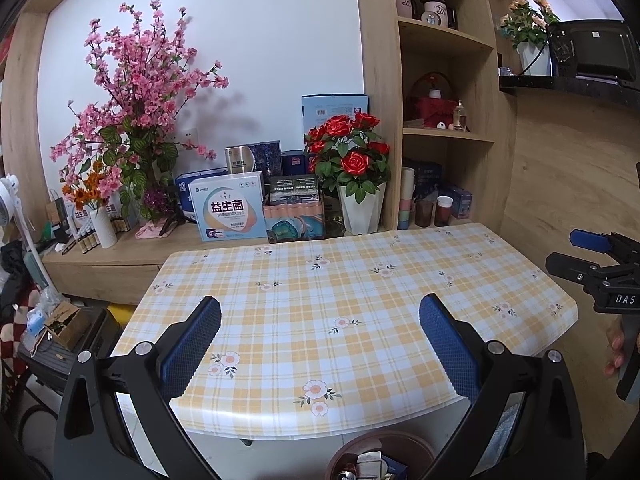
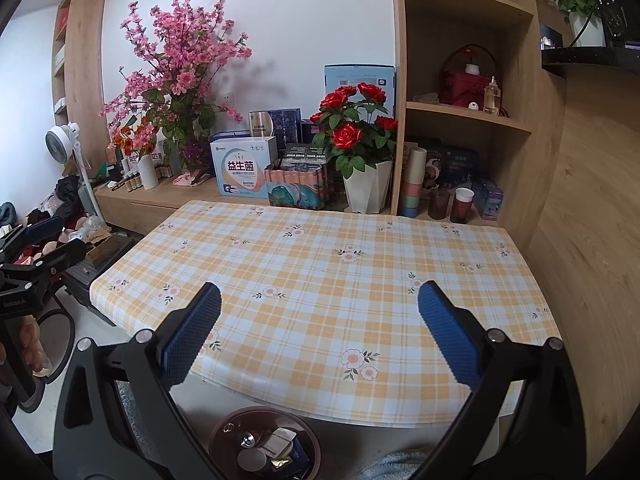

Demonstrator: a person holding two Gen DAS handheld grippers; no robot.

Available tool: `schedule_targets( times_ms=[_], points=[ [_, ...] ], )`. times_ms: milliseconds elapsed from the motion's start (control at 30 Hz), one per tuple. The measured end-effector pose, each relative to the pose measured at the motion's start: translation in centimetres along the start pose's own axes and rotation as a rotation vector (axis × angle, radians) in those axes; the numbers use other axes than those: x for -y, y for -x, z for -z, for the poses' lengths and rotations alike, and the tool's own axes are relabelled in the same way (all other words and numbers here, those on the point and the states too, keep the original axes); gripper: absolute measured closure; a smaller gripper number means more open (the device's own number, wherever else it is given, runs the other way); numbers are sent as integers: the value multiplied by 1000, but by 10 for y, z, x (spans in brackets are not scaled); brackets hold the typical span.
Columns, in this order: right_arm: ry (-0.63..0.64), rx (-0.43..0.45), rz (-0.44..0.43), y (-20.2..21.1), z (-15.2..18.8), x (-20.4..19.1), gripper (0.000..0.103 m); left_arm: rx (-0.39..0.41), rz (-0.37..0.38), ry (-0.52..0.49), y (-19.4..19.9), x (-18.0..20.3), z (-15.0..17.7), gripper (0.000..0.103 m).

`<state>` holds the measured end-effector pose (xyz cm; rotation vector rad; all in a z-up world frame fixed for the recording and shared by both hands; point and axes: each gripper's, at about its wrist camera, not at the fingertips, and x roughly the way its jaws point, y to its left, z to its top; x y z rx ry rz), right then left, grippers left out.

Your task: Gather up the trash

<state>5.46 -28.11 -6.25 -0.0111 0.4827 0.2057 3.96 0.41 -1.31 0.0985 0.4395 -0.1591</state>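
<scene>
Both views look across a table (image 1: 360,300) (image 2: 340,280) with a yellow plaid flowered cloth, with no loose item on it. My left gripper (image 1: 320,312) hangs open over the table's near edge, nothing between its blue pads (image 1: 192,344). My right gripper (image 2: 319,304) is open too, with empty blue pads (image 2: 448,336). Below the near edge stands a brown round bin (image 2: 224,432) (image 1: 416,440) holding wrappers, small boxes and round lids. The right gripper (image 1: 600,256) shows at the right edge of the left wrist view. The left gripper (image 2: 44,240) shows at the left edge of the right wrist view.
Behind the table a wooden ledge (image 1: 120,252) carries boxes, a pink blossom arrangement (image 1: 144,92) and red roses in a white pot (image 2: 368,188). Shelves (image 2: 464,116) with cups and jars rise at right. A fan (image 2: 60,140) and clutter sit at left. A hand (image 1: 616,348) holds the right gripper's handle.
</scene>
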Motion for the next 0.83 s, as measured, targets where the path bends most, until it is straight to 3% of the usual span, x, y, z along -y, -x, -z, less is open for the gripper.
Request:
schedule_targets(
  times_ms=[833],
  points=[
    [-4,-4,2,0,1,3,6,-1,-25,-8,1,2,1,6]
  ],
)
